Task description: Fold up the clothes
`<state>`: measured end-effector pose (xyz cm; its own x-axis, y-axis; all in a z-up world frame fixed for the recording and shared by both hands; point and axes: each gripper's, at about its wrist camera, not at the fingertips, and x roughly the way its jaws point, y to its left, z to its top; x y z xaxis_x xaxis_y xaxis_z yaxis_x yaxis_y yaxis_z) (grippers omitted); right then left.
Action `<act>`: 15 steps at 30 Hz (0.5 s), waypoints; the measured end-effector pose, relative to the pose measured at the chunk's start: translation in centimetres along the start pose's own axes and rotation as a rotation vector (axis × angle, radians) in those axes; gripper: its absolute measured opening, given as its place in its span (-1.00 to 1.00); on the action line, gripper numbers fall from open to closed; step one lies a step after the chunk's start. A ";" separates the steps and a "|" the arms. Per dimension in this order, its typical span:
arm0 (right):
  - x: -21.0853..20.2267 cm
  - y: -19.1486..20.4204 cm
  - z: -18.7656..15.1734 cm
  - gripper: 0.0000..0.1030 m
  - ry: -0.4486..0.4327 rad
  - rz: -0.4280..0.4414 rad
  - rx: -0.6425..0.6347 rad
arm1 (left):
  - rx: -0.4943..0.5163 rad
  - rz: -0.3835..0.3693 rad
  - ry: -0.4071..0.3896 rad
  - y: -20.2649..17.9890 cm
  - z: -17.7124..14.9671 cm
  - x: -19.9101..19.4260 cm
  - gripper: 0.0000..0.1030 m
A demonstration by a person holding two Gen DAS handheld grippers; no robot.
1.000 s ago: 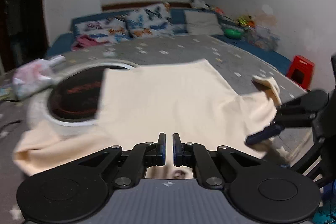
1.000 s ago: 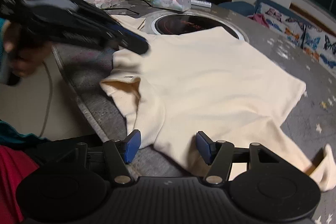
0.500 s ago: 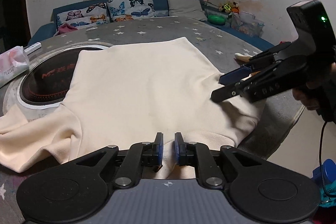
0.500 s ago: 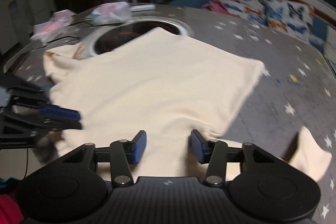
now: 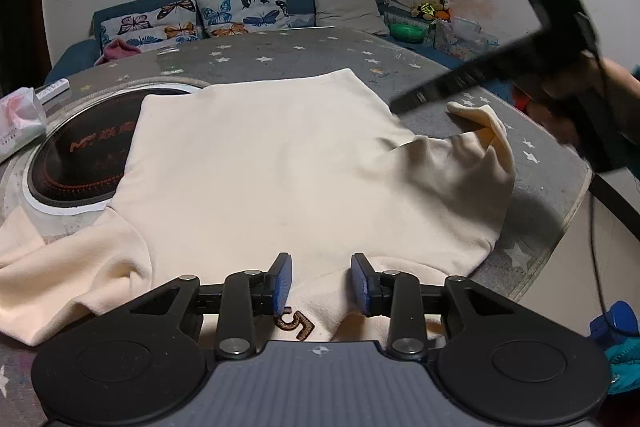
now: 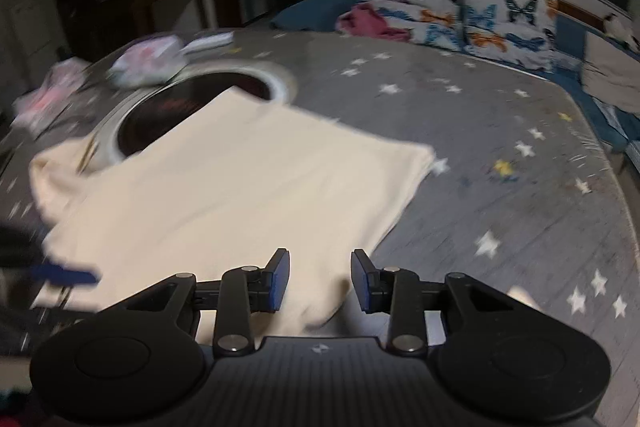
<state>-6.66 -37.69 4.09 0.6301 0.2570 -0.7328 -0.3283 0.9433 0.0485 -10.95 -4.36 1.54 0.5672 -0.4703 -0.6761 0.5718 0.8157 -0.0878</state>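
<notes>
A cream shirt [image 5: 280, 163] lies spread on the round grey star-patterned table [image 5: 328, 55], its right sleeve [image 5: 484, 135] bunched up. My left gripper [image 5: 320, 283] hovers over the collar, where a brown embroidered mark shows. Its jaws are opening and the pads do not press on the cloth under the gap. My right gripper [image 6: 320, 279] is over the shirt's near right edge. Its jaws are closing with cloth beneath them, and the pads stand apart from it. In the left wrist view it is a blurred black shape [image 5: 404, 103] above the right sleeve, held by a hand.
A black round hotplate [image 5: 72, 163] is set into the table, partly under the shirt. A tissue pack [image 5: 20, 115] lies at its left. A blue sofa with butterfly cushions [image 5: 240, 7] runs behind. The table's edge [image 5: 576, 203] curves close on the right.
My left jaws have gone from shut to apart over the collar. The right gripper has swung rightward across the shirt towards the right sleeve, rolling as it went, and its jaws have narrowed.
</notes>
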 end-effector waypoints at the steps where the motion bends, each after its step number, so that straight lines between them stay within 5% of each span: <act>1: 0.4 -0.6 0.6 -0.37 -0.004 -0.013 0.014 | -0.001 -0.001 -0.001 0.0 0.0 0.0 -0.30; 8: 4.5 -4.8 4.2 -0.40 -0.021 -0.099 0.128 | -0.013 -0.010 -0.003 0.0 0.1 0.2 -0.30; 15: 8.6 -6.9 5.5 -0.77 0.039 -0.127 0.185 | -0.023 -0.025 -0.003 0.2 0.2 0.4 -0.30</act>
<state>4.93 -40.86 1.17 0.6289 0.1289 -0.7667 -0.1111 0.9909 0.0754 -10.51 -4.41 1.42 0.5548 -0.4920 -0.6709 0.5723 0.8110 -0.1216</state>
